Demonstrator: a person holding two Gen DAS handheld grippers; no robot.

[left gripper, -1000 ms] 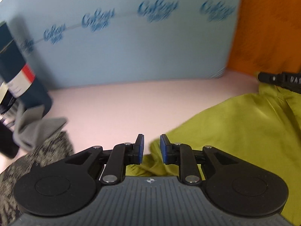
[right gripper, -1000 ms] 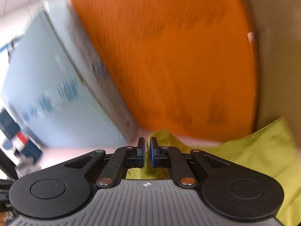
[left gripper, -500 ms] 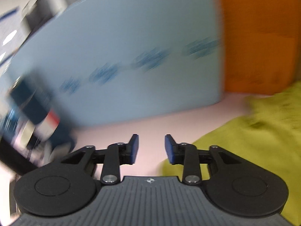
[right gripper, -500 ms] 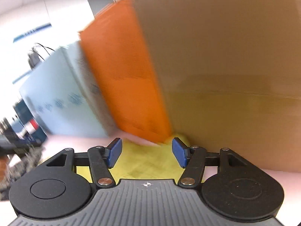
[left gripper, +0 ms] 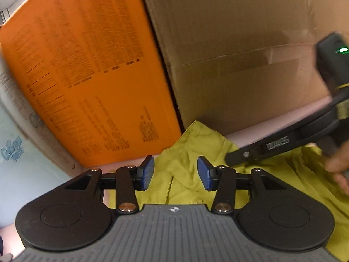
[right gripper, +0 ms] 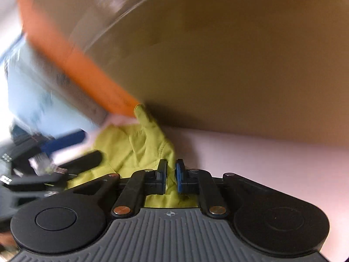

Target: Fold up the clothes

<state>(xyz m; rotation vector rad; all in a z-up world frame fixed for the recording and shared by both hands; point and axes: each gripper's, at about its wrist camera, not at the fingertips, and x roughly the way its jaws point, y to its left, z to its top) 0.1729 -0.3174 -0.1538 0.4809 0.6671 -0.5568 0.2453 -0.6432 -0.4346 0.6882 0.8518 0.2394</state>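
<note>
A yellow-green garment [left gripper: 192,150] lies rumpled on a pale pink table [left gripper: 283,122], one corner up against the boxes. My left gripper [left gripper: 175,172] is open just above the garment, with cloth between and below its blue pads. My right gripper [right gripper: 171,174] is shut on a fold of the garment [right gripper: 133,144] near its right edge. The right gripper also shows in the left wrist view [left gripper: 272,146], reaching in from the right. The left gripper shows in the right wrist view [right gripper: 82,161] at the left.
An orange box [left gripper: 82,83] and a brown cardboard box [left gripper: 240,43] stand close behind the garment. A light blue board [left gripper: 13,163] stands to the left. Bare pink table [right gripper: 272,157] lies to the right of the garment.
Both grippers swung right, toward the boxes. The left gripper opened wider over the garment. The right gripper let go, opened wide, then shut again on a fold of the garment.
</note>
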